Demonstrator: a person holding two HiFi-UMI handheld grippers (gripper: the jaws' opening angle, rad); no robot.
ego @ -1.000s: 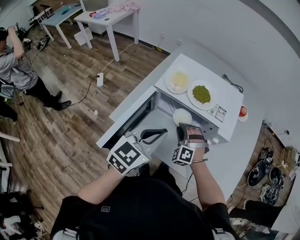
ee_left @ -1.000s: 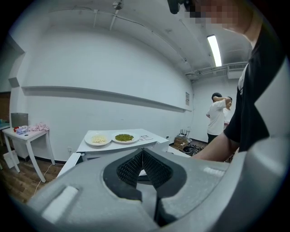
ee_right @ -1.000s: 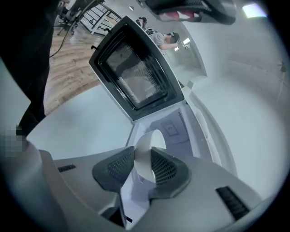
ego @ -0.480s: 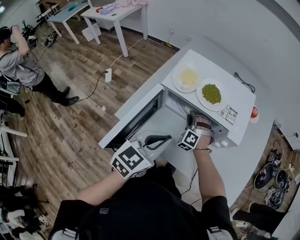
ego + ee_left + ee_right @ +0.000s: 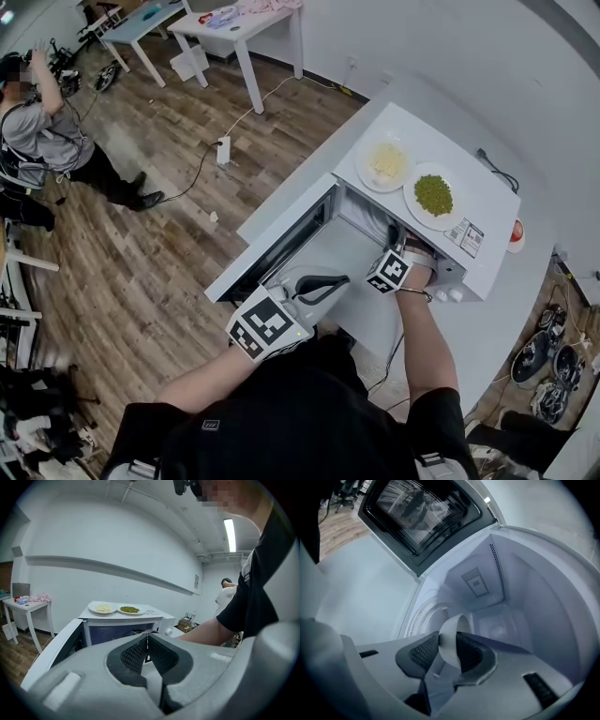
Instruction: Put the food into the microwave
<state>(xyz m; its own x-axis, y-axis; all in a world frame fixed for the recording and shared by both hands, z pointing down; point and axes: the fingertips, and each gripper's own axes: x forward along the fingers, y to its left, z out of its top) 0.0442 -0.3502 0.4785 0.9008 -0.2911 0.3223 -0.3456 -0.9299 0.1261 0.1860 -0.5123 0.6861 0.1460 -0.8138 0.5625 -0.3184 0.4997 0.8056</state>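
The white microwave [image 5: 490,217] stands with its door [image 5: 281,236] swung out to the left. My right gripper [image 5: 449,649] reaches into the cavity, shut on the rim of a white bowl [image 5: 451,639] above the glass turntable [image 5: 423,617]. In the head view only its marker cube [image 5: 389,271] and the wrist show; the bowl is hidden there. My left gripper [image 5: 315,285] hovers in front of the door, shut with nothing between its pads [image 5: 136,649]. On the microwave's top sit a plate of yellow food [image 5: 385,161] and a plate of green peas [image 5: 432,195].
A small red thing [image 5: 516,231] sits on the counter right of the microwave. A person [image 5: 42,141] stands on the wooden floor at far left. White tables [image 5: 246,21] are at the back. Cables and gear [image 5: 548,361] lie at the lower right.
My right gripper has carried the bowl forward and down into the microwave cavity, so the bowl is now out of the head view. The left gripper has stayed in front of the door.
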